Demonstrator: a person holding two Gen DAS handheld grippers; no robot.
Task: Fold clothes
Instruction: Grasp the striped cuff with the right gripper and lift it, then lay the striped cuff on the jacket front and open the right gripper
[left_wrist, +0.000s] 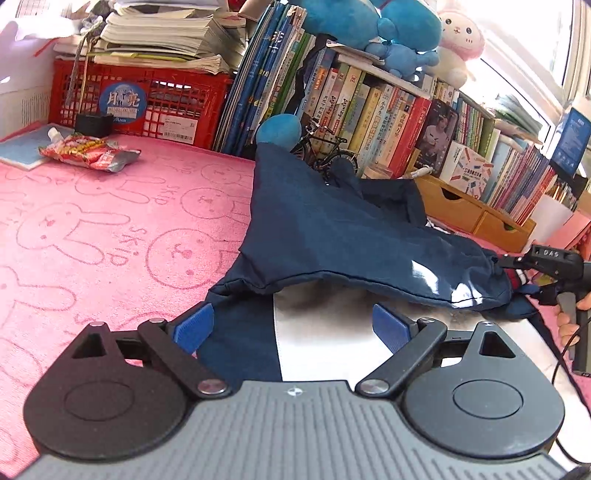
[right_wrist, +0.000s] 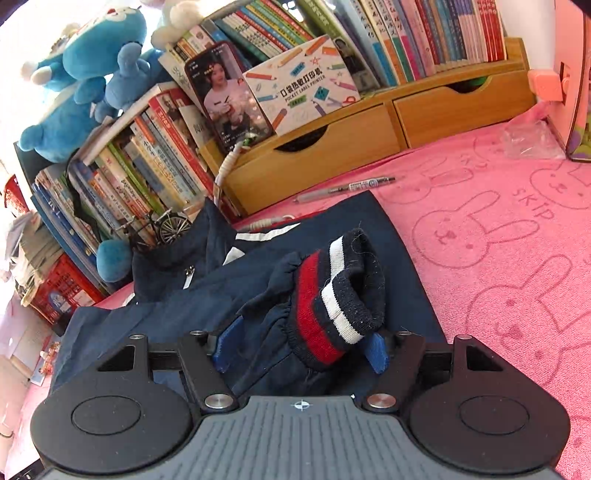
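A navy jacket (left_wrist: 332, 236) with white panels lies on the pink rabbit-print towel (left_wrist: 92, 229). One sleeve is lifted and stretched to the right, where my right gripper (left_wrist: 498, 264) holds its end, with a hand behind it. In the right wrist view, the red, white and navy striped cuff (right_wrist: 332, 295) is bunched between the blue pads (right_wrist: 229, 343), and my right gripper (right_wrist: 302, 347) is shut on it. My left gripper (left_wrist: 291, 325) is open just above the jacket's navy and white body, with nothing between its fingers.
Rows of books (left_wrist: 388, 118) and a wooden drawer box (right_wrist: 332, 147) line the back. A toy bicycle (left_wrist: 325, 151), blue plush toys (right_wrist: 81, 74), a red crate (left_wrist: 147, 99) and a snack pouch (left_wrist: 88, 151) stand nearby. A pen (right_wrist: 347, 188) lies beside the jacket.
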